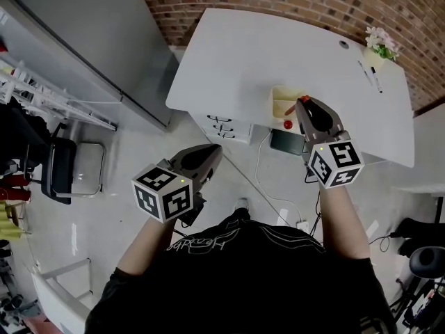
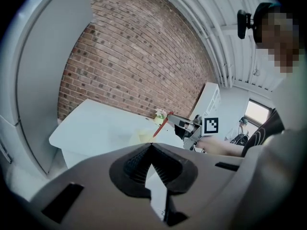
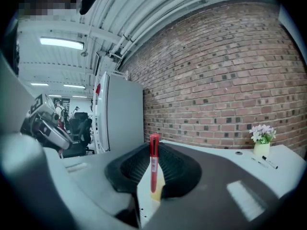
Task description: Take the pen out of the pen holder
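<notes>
A red pen [image 3: 154,159] stands upright between the pads of my right gripper [image 3: 152,178], which is shut on it. In the head view that gripper [image 1: 300,104] hovers over a pale yellow pen holder [image 1: 284,101] near the front edge of the white table [image 1: 236,61], with the pen [image 1: 288,123] raised above the holder. The left gripper view shows the pen [image 2: 159,127] slanting down from the right gripper [image 2: 171,117] toward the holder [image 2: 139,137]. My left gripper [image 1: 214,152] hangs off the table's front left with its jaws together [image 2: 151,148] and nothing between them.
A small vase of flowers [image 1: 381,44] and two markers [image 1: 372,75] sit at the table's far right. A white drawer unit [image 1: 222,127] and a dark box [image 1: 287,142] stand under the table. A grey cabinet [image 1: 83,40] and a chair [image 1: 69,169] are at the left.
</notes>
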